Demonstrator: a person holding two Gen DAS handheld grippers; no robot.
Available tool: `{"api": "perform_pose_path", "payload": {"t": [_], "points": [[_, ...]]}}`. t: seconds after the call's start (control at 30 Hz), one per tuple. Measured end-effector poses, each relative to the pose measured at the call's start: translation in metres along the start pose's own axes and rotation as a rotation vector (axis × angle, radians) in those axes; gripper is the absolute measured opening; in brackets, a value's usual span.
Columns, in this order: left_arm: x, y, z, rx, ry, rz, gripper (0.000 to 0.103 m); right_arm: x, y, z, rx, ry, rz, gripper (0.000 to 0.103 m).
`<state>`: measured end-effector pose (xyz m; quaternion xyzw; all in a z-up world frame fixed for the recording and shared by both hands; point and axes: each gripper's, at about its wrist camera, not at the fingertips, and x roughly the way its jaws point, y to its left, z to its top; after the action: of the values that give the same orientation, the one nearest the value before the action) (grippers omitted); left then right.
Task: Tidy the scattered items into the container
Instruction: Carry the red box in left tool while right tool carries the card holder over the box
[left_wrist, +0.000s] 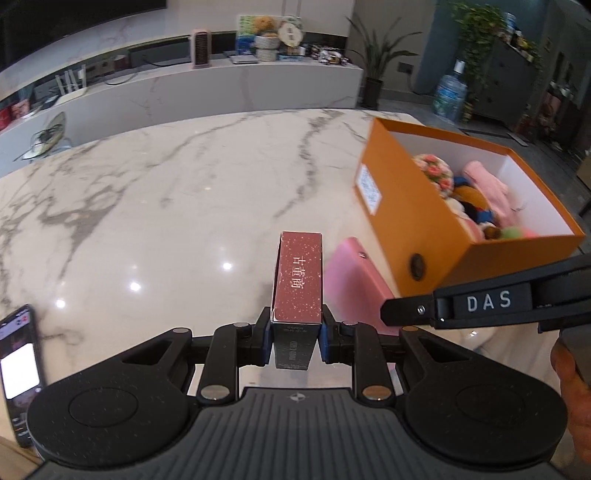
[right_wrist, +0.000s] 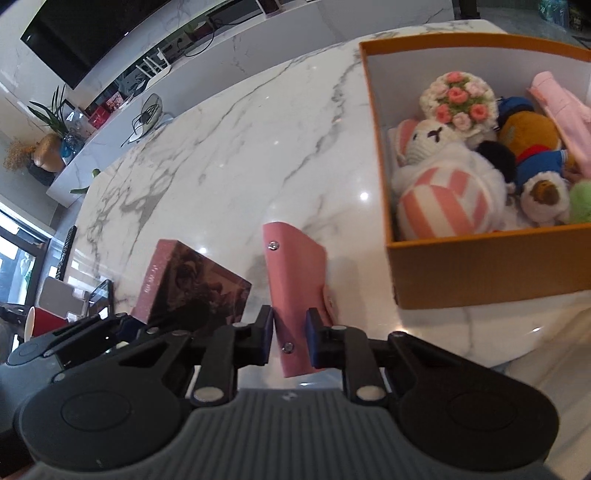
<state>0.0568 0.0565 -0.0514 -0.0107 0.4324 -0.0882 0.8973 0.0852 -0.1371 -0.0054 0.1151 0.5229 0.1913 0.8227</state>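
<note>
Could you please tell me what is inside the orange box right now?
The orange box holds soft toys: a rabbit, a crocheted bouquet and a pink cloth. Whatever lies beneath them is covered.

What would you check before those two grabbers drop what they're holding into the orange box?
1. Left gripper clamped on the dark red box: ok, pads press both sides.
2. Right gripper clamped on the pink wallet: ok, though only its near end is pinched.
3. Orange box open on top: ok, no lid in the way.
4. Room inside: not ok for certain; plush toys fill much of it, a free patch shows at the back left corner.
5. Both items over the box: not ok, both are outside its near wall.
6. Grippers apart from each other: cannot tell, they sit close.
</note>
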Motion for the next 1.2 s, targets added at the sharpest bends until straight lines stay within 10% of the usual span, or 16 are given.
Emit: {"api": "perform_pose_path", "payload": {"t": [0.7, 1.2], "points": [[0.016, -0.013, -0.01, 0.007, 0.039, -0.006, 0.027, 0.022, 0.0, 0.002, -0.025, -0.068, -0.072, 0.038], [0.023, -0.003, -0.013, 0.001, 0.069, -0.013, 0.027, 0.046, 0.014, 0.0, -0.068, -0.038, -0.042, 0.022]]}}
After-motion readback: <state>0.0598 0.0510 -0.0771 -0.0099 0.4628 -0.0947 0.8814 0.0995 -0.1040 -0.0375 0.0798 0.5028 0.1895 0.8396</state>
